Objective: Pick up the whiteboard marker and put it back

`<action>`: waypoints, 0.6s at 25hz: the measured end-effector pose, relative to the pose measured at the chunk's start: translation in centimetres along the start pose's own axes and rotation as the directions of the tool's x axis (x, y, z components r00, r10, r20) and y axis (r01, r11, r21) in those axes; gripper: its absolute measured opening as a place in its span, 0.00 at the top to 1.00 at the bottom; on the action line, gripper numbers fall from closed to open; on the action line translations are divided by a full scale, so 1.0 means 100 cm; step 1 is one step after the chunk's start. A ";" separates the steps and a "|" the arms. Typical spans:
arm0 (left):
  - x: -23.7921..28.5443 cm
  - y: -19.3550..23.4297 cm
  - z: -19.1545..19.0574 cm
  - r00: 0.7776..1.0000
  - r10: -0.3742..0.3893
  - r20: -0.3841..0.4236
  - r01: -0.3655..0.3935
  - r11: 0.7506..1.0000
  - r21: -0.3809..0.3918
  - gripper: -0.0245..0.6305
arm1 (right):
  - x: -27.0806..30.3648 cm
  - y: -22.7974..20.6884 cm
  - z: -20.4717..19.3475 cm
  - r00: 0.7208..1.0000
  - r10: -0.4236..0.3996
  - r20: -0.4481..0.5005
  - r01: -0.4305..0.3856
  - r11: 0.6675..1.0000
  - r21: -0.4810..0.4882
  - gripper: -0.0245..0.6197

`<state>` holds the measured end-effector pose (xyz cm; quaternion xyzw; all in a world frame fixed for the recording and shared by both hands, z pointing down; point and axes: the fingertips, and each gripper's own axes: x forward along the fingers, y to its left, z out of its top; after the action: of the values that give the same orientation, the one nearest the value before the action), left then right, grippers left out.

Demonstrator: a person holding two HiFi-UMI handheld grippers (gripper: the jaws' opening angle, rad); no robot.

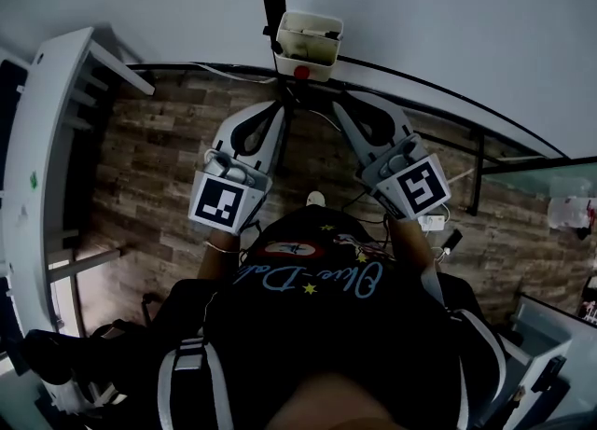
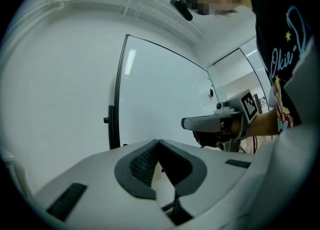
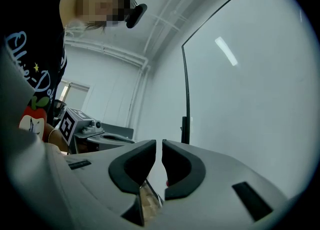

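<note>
White tray [image 1: 317, 62] is sitting at the whiteboard [image 1: 448, 8] lower edge, far centre, with a dark shape [image 1: 326, 34] lying inside. Whether that shape is the whiteboard marker is not showing clearly. Person is pointing 2 grippers toward the tray. Left gripper [image 2: 158, 143] is sitting clenched, pads touching, empty. Right gripper [image 3: 160, 144] is standing released, with a narrow gap and nothing between.

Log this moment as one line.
left claw: shut, empty | right claw: narrowly open, empty | both aimed at whiteboard | tray ahead | marker: not made out
</note>
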<state>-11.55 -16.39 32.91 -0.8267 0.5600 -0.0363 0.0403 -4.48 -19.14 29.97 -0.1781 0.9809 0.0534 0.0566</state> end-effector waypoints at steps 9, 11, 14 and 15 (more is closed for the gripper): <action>0.019 0.012 -0.003 1.000 0.016 -0.005 -0.016 1.000 0.018 0.98 | 0.015 -0.018 -0.008 1.000 0.014 -0.020 -0.014 1.000 0.003 0.86; 0.021 0.018 -0.004 1.000 0.012 -0.006 -0.012 1.000 0.014 0.98 | 0.018 -0.018 -0.011 1.000 0.007 -0.027 -0.007 1.000 0.001 0.85; 0.028 0.028 -0.006 1.000 -0.008 -0.005 0.009 1.000 0.006 0.98 | 0.028 -0.021 -0.014 0.999 -0.011 -0.046 0.011 1.000 -0.009 0.84; 0.031 0.031 -0.006 1.000 -0.021 -0.003 0.021 1.000 0.005 0.98 | 0.032 -0.021 -0.014 0.999 -0.019 -0.050 0.019 1.000 -0.011 0.84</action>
<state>-13.33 -20.38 33.19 -0.8323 0.5514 -0.0395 0.0412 -6.82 -22.32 30.78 -0.1890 0.9800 0.0534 0.0316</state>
